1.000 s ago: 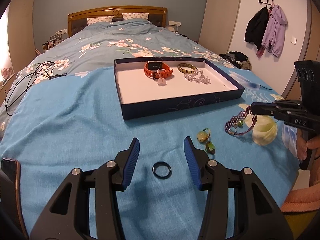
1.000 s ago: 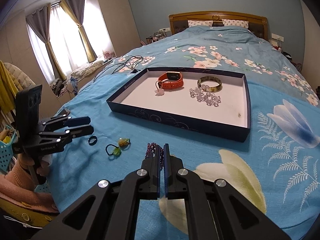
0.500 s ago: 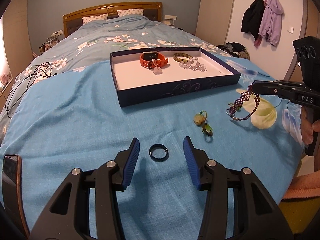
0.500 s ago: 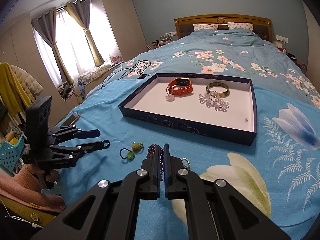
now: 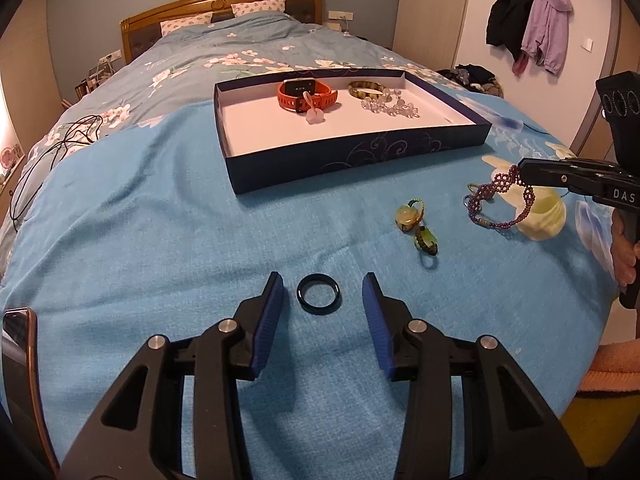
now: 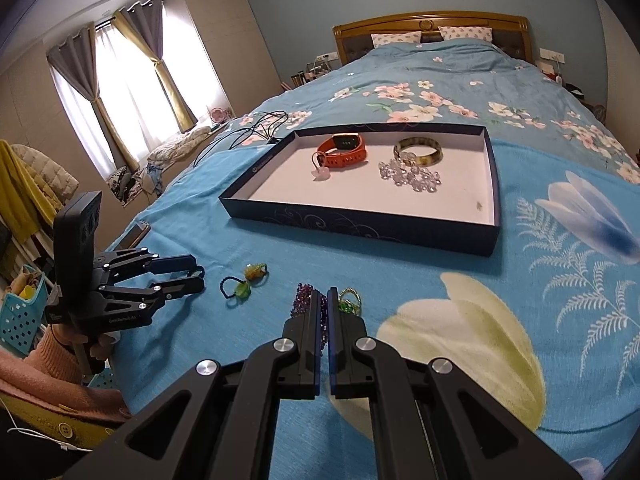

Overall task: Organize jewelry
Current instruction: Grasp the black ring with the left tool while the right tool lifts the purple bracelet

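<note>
A: Status?

B: Tray (image 5: 360, 152) holds a watch (image 5: 307, 94), a bangle (image 5: 366, 90) and clear beads (image 5: 390, 107). Three pieces remain on the bedspread (image 5: 140, 220).

A: Jaw states?

B: Left gripper (image 5: 323, 294): jaws released and just closing in, with the ring (image 5: 319, 298), smooth, black and rigid, lying between the pads, untouched. Right gripper (image 6: 325, 300): clenched on the bracelet (image 5: 502, 200), woven purple beads, limp, hanging from the tips. The charm (image 5: 416, 226), glossy stones on cord, lies between both grippers.
</note>
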